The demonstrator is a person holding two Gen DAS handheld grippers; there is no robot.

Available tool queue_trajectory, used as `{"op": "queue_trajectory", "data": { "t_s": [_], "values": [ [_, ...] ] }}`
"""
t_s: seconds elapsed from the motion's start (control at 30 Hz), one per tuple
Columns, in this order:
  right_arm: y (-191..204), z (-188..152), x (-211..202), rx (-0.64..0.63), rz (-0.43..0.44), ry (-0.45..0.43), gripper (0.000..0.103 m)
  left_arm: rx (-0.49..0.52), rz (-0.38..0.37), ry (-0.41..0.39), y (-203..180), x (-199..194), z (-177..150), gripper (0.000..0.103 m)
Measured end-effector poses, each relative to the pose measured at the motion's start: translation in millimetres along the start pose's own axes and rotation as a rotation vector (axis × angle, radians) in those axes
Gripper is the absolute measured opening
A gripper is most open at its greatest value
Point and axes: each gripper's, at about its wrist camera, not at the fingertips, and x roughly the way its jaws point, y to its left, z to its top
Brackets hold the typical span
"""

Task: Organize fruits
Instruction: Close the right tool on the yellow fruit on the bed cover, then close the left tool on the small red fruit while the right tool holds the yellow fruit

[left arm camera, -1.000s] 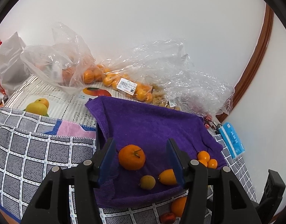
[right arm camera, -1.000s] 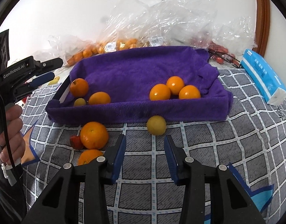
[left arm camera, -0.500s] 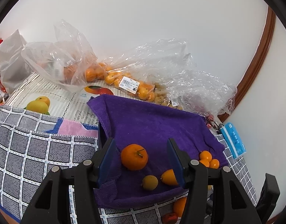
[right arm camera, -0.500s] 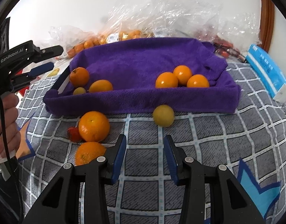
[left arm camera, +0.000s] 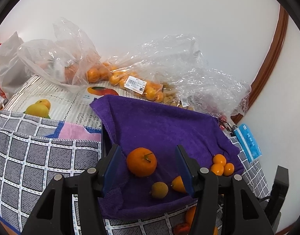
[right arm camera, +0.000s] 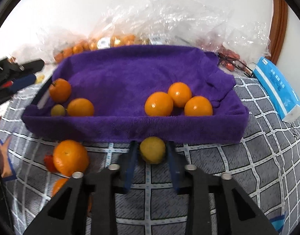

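Note:
A purple towel-lined tray (right arm camera: 130, 129) holds three oranges (right arm camera: 179, 99) at the right. At its left are a stemmed orange (right arm camera: 59, 90), another orange (right arm camera: 80, 107) and a small yellow-green fruit (right arm camera: 58, 110). In front of the tray's wall lies a yellow fruit (right arm camera: 152, 155). My right gripper (right arm camera: 151, 148) is closing on it, a pad against each side. My left gripper (left arm camera: 148, 150) hovers open over the tray's left end. The stemmed orange (left arm camera: 141, 164) lies below and beyond its fingers, untouched.
A big orange (right arm camera: 70, 157), a small red fruit (right arm camera: 48, 161) and another orange (right arm camera: 59, 186) lie loose on the grey chequered cloth (right arm camera: 247, 166). Plastic bags of fruit (left arm camera: 130, 82) line the wall behind. A blue tissue pack (right arm camera: 279, 92) lies at the right.
My right gripper has come forward and down to the yellow fruit, and its jaws have narrowed around it. The left gripper has hardly moved.

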Motion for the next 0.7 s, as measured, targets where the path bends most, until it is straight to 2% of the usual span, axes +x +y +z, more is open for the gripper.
{"op": "queue_trajectory", "data": {
  "t_s": [0.2,0.23,0.33,0.47,0.6,0.7],
  "values": [
    [-15.3,-1.9,-4.9,0.057,0.072,-0.034,0.026,0.028,-0.018,-0.007,-5.3,-5.4,-1.9,0.054],
    [-16.4,-2.1,-6.5,0.059,0.071,-0.04,0.026,0.03,-0.021,-0.001,-6.4,-7.3,-1.4,0.053],
    [-18.3,-3.7,-14.3,0.036,0.024,-0.073,0.026,0.009,-0.092,0.02,-8.4,-21.8,-3.9,0.053],
    [-26.8,-10.0,-22.3,0.04,0.012,-0.085,0.026,0.053,-0.1,0.085,-15.7,-37.6,-29.0,0.053],
    [-31.9,-16.3,-30.1,0.043,0.002,-0.1,0.026,0.032,-0.091,0.2,-14.6,-27.2,-61.1,0.053],
    [-33.1,-22.4,-35.3,0.033,-0.003,-0.103,0.026,0.041,-0.08,0.233,-19.5,-21.5,-76.1,0.052]
  ]
}}
